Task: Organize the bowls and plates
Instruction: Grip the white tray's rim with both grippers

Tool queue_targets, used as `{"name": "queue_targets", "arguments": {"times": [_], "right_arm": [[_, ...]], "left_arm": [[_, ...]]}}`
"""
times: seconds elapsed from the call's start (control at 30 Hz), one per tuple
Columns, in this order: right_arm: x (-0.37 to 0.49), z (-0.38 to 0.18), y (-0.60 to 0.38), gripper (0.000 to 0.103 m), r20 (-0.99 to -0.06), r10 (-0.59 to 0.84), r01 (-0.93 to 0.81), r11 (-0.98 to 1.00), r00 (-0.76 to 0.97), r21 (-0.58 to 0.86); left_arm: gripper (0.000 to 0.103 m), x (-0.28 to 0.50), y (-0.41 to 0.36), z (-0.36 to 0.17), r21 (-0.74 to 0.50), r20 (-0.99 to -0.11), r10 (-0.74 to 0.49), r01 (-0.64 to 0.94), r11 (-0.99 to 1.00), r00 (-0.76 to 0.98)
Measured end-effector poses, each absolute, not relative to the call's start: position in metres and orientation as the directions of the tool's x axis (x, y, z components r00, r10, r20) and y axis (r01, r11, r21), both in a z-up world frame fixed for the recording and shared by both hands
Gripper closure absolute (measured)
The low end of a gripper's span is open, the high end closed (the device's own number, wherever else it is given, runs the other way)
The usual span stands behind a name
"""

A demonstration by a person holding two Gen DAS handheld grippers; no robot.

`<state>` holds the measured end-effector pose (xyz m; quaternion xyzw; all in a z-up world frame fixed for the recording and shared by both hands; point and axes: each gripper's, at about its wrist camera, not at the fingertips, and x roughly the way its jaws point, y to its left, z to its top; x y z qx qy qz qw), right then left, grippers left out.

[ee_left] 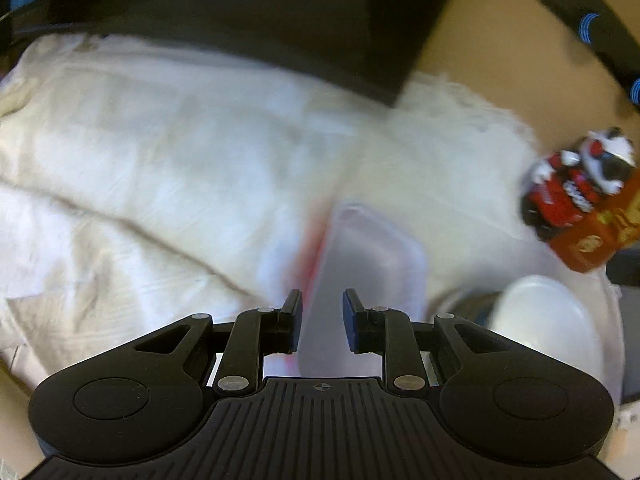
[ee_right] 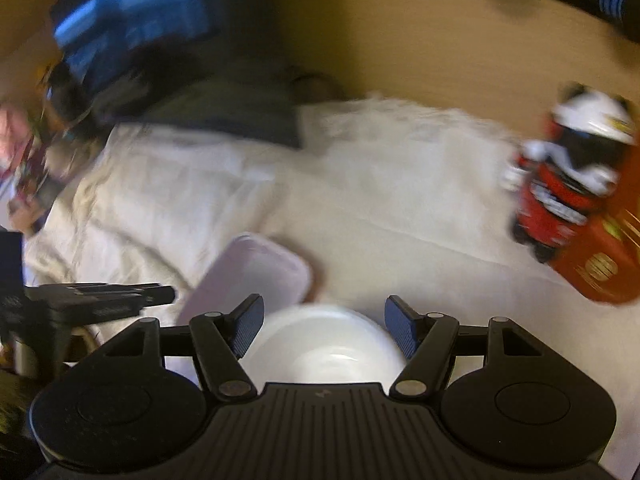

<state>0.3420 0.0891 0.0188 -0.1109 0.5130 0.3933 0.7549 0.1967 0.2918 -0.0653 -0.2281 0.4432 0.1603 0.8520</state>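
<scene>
**Both claws over the cloth, nothing gripped**

My left claw point(ee_left: 322, 320) hangs over the pale rectangular tray point(ee_left: 372, 264) on the white cloth point(ee_left: 160, 140), fingers a little apart, clamping nothing. My right claw point(ee_right: 324, 330) stands wider apart above the white bowl point(ee_right: 324, 344), pads not touching it. Tray sits just beside bowl. Red box point(ee_right: 600, 264) with a toy figure point(ee_right: 568, 176) on it, far right. Blurry frames.

The right gripper point(ee_right: 323, 322) hovers half-spread over a white bowl point(ee_right: 324, 344) on pale cloth point(ee_right: 380, 216) — a pinkish tray point(ee_right: 260, 272) just beyond, blurred.
</scene>
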Motion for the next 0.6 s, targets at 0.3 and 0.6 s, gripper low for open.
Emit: {"name": "queue_targets", "arguments": {"times": [0.3,0.6], "right_arm": [[0.365,-0.067,0.212,0.028,-0.984,0.178,-0.714,0.692,0.027,0.106],[0.376,-0.128,0.246,0.04,-0.997,0.054,-0.614,0.786,-0.056,0.077]], "left_arm": [[0.078,0.19,0.305,-0.097,-0.279,-0.843,0.049,-0.515,0.811,0.535],[0.075,0.187,0.31,-0.111,-0.307,-0.847,0.012,-0.508,0.805,0.531]]}}
